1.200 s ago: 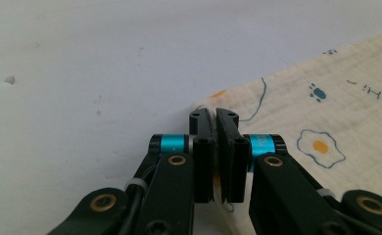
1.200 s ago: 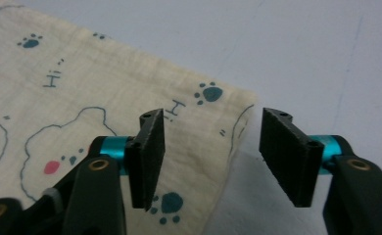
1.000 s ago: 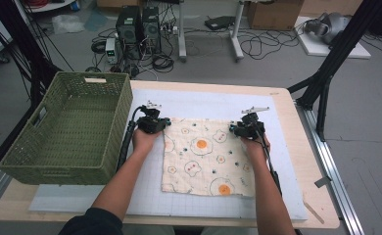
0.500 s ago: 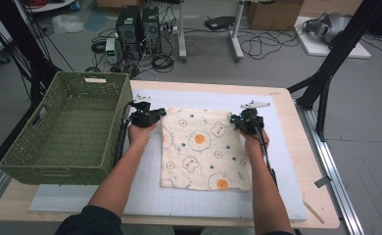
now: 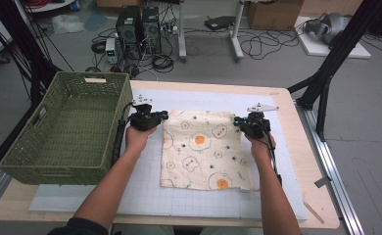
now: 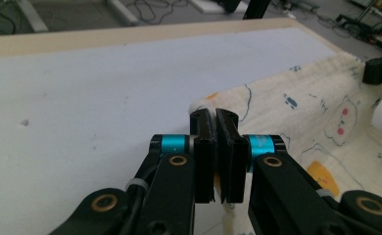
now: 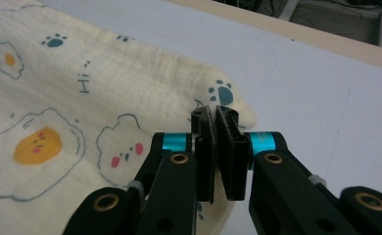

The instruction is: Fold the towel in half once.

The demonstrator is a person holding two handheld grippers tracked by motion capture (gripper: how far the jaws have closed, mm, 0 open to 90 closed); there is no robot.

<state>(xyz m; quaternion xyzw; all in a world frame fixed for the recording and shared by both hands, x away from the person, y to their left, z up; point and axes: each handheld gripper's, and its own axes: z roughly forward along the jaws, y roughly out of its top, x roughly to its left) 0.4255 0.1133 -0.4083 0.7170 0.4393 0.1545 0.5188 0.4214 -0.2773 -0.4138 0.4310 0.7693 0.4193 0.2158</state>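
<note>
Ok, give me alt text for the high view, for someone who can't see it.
A person at a table holds a printed cloth flat by its two far corners, the left gripper and right gripper each shut on one corner. A green basket stands at the table's left edge.

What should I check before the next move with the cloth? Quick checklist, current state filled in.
1. Left claw shut on the cloth at its far left corner: ok.
2. Right claw shut on the far right corner: ok.
3. Far edge stretched straight between the claws: ok.
4. Near edge flat on the white mat: ok.
5. Green basket apart from the cloth, at its left: ok.
6. How deep the cloth sits between the pads: cannot tell.
</note>
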